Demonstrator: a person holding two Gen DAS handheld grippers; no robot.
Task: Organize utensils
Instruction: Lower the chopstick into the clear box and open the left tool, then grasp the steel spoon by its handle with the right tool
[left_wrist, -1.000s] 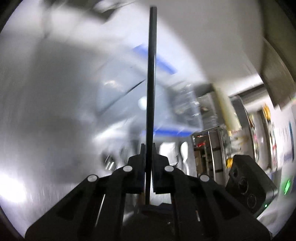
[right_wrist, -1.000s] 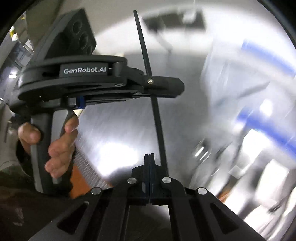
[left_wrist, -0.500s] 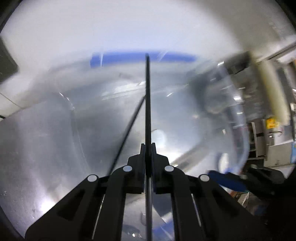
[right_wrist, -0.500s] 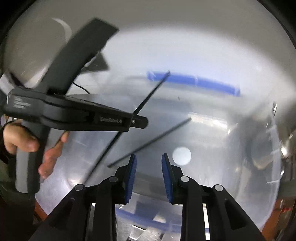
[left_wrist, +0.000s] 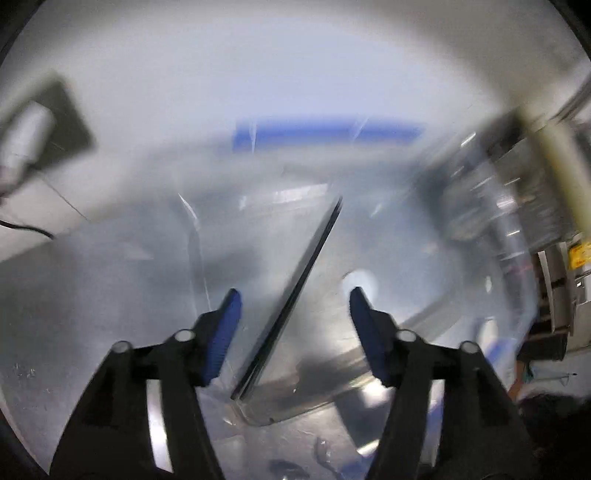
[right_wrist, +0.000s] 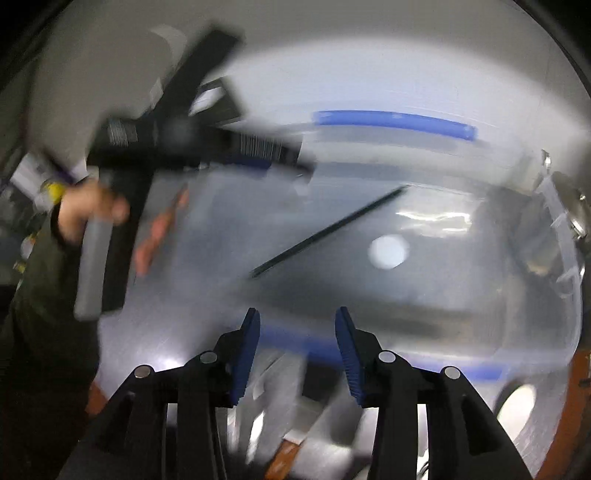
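**Black sticks lie loose in the clear bin as both claws let go**

The thin black chopsticks (left_wrist: 295, 299) lie inside the clear plastic bin (left_wrist: 491, 236), the one with blue strips along its rim. Seen from the left wrist they run on a slant, near end low and left by the bin's corner, far end up and to the right. They sit pressed side by side; I make out two, though the blur makes the count unsure. From the right wrist the same dark line (right_wrist: 328, 230) slants the same way across the bin's floor.

The left claw (left_wrist: 295, 301) is spreading apart; the sticks show in its gap, but neither blue pad presses them. The right claw (right_wrist: 297, 334) is spreading too, with nothing in its gap. A hand (right_wrist: 92, 210) grips the left tool's handle. The bin rests on a grey surface (left_wrist: 74, 295).
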